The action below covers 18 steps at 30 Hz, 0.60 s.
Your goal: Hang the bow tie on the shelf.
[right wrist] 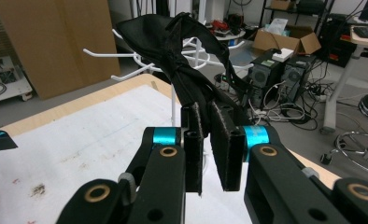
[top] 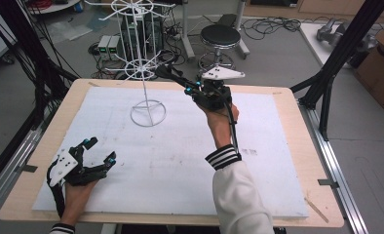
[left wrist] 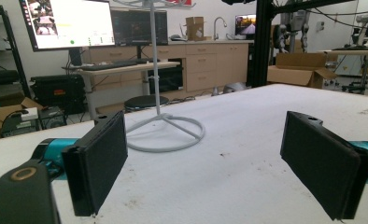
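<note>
Low on the white surface the left gripper rests with fingers spread and empty, while farther off the right gripper pinches a crumpled black cloth strap draped at the white wire rack's hooks, folds clearest in the right gripper view.

Your left claw rests low with its jaws spread wide; your right claw, arm raised and outstretched, has its jaws nearly closed.

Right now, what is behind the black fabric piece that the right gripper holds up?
Behind the black fabric piece, white wire hooks of the white metal rack stick out on both sides. The fabric covers the rack's pole top and the hub of the hooks. The right gripper pinches its lower end.
</note>
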Each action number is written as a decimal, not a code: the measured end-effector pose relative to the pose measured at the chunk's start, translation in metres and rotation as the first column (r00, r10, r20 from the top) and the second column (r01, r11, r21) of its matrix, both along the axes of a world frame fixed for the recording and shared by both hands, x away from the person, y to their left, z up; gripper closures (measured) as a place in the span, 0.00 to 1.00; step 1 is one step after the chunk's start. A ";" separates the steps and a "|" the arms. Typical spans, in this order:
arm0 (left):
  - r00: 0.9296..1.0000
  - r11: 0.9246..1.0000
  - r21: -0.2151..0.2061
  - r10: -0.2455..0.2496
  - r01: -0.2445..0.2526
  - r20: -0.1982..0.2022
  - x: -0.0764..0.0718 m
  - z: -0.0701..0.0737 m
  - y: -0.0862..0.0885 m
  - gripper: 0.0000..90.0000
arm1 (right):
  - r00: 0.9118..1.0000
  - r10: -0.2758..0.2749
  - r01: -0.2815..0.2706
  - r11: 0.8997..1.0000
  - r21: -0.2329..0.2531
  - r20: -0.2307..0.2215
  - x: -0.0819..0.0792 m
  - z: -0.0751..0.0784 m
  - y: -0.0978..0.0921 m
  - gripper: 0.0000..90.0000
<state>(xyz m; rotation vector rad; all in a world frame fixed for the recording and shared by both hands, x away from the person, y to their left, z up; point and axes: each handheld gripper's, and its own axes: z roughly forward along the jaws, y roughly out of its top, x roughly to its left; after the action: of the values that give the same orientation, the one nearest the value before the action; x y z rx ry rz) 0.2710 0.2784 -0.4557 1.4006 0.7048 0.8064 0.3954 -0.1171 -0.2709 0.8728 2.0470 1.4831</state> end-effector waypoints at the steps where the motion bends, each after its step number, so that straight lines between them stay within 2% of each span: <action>1: 1.000 1.000 0.000 0.001 -0.001 0.001 0.000 0.000 0.000 0.17 | 1.000 0.000 0.000 1.000 0.000 0.000 0.000 0.000 0.000 0.92; 8: 1.000 1.000 -0.002 0.001 -0.001 0.002 0.000 0.000 0.000 0.17 | 1.000 -0.016 0.016 1.000 -0.023 0.017 0.003 -0.002 0.013 0.92; 13: 1.000 1.000 -0.003 0.001 -0.001 0.002 0.000 0.000 0.000 0.17 | 1.000 -0.012 0.012 1.000 -0.020 0.005 0.007 -0.002 0.018 0.93; 14: 1.000 1.000 -0.003 0.000 0.000 0.001 0.000 0.000 0.000 0.17 | 1.000 0.005 -0.005 1.000 -0.016 -0.012 0.009 -0.005 0.021 0.99; 16: 1.000 1.000 -0.003 0.000 0.000 0.002 0.000 0.000 0.000 0.17 | 1.000 0.007 -0.008 1.000 -0.016 -0.020 0.010 -0.006 0.022 0.99; 18: 1.000 1.000 0.000 0.000 0.000 0.000 0.000 0.000 0.000 0.17 | 1.000 0.007 -0.008 0.999 -0.036 -0.029 0.011 -0.008 0.024 0.99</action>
<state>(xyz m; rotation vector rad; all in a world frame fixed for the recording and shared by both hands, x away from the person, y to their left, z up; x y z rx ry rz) 0.2710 0.2786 -0.4557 1.4004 0.7043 0.8062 0.4065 -0.0930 -0.2785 0.8781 2.0933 1.4402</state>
